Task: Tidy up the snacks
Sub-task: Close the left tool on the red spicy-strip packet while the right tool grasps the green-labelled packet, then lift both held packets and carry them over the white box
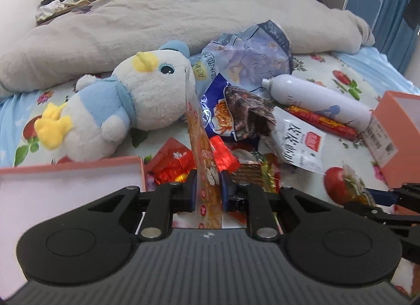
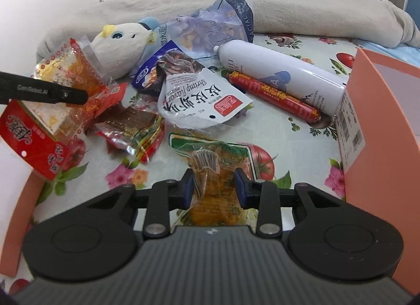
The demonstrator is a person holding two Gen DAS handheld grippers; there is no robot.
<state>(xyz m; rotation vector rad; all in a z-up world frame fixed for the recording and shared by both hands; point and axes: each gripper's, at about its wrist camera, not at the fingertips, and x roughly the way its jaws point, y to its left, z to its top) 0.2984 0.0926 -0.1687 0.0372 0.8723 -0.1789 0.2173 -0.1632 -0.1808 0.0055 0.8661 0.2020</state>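
My left gripper (image 1: 207, 187) pinches an orange snack packet (image 1: 202, 147); my right gripper (image 2: 214, 187) squeezes a green-edged snack pack (image 2: 212, 168).

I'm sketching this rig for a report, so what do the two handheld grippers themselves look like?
Both look alike: the left gripper and right gripper have matte black linkage arms with silver pivot pins, two round black discs, and a ribbed dark grey body bearing a small white mark. The fingers carry blue pads. White lettering runs along the left one's finger. No cables or sleeves show.
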